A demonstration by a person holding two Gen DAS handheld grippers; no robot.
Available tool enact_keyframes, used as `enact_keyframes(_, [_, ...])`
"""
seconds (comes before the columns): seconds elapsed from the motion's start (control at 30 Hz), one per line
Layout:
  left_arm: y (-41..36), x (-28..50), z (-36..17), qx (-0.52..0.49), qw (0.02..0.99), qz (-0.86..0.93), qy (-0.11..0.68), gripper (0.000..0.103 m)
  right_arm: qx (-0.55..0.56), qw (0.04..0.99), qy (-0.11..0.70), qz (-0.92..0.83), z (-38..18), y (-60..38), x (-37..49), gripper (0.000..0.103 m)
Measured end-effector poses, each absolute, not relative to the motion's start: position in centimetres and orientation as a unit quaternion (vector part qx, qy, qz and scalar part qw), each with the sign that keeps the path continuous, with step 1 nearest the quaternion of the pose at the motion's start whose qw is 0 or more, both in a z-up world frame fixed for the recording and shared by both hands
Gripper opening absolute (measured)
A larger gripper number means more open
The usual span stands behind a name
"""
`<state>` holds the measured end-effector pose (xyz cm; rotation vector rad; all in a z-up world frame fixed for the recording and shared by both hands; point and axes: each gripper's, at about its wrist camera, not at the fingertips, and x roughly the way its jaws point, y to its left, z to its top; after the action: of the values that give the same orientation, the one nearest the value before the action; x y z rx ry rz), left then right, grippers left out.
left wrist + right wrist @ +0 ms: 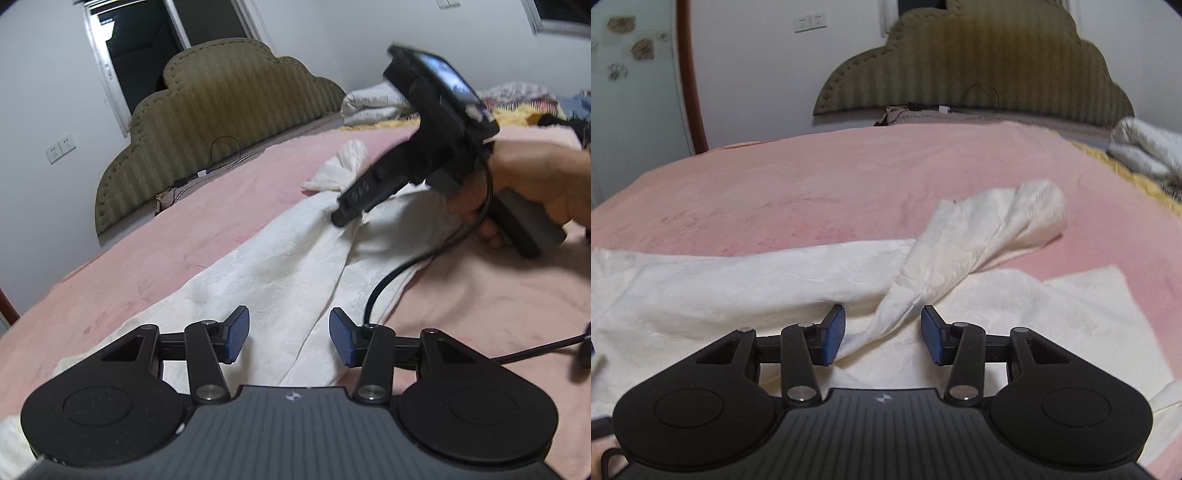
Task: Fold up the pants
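White textured pants [280, 266] lie stretched across a pink bed cover, and they also show in the right wrist view [746, 288]. One leg [982, 236] is twisted and folded back over the other. My left gripper [289, 338] is open just above the pants, straddling a fold line. My right gripper [882, 334] is open with a raised ridge of the twisted leg between its blue pads, which do not press it. In the left wrist view the right gripper [341, 218] is over the far part of the pants, held by a hand.
The pink bed cover [798, 184] spreads on all sides. An olive striped headboard [979, 66] stands at the far end. Folded white bedding [1145, 147] and a yellow blanket lie at the right. A black cable [402, 266] trails from the right gripper over the pants.
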<state>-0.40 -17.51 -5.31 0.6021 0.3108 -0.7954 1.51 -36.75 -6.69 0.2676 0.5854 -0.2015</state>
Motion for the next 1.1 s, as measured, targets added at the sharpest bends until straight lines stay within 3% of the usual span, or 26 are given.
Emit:
enact_keyframes(0.03, [-17.9,-0.3,-5.7,0.294,0.866,-0.378,0.147,0.054,0.158,0.942,0.28,-0.096,-6.8,-37.4,1.3,0.04])
enact_keyframes(0.07, [-18.1,-0.1,-5.9,0.298,0.865,-0.376,0.148,0.054,0.181,0.94,0.271,-0.098,-6.9,-38.1,0.9,0.027])
enact_keyframes(0.17, [-18.6,0.6,-6.3,0.298,0.862,-0.379,0.157,0.054,0.264,0.928,0.248,-0.085,-7.5,-40.0,-0.2,0.017])
enact_keyframes(0.33, [-19.8,1.7,-6.6,0.312,0.858,-0.377,0.158,0.054,0.335,0.915,0.214,-0.068,-7.3,-40.8,-2.1,0.01])
enact_keyframes(0.43, [-20.4,2.0,-6.9,0.321,0.859,-0.368,0.152,0.054,0.359,0.913,0.188,-0.052,-6.0,-41.1,-3.2,0.01])
enact_keyframes(0.57, [-20.3,2.5,-6.7,0.301,0.861,-0.376,0.166,0.006,0.351,0.916,0.187,-0.045,-4.9,-41.0,-4.3,0.009])
enact_keyframes(0.9, [-18.4,2.0,-6.7,0.252,0.835,-0.45,0.189,0.003,0.322,0.903,0.274,-0.078,-7.2,-41.2,-6.9,0.012])
enact_keyframes(1.1, [-17.9,3.6,-7.1,0.214,0.831,-0.463,0.221,0.003,0.308,0.903,0.254,-0.157,-6.0,-42.7,-5.7,0.034])
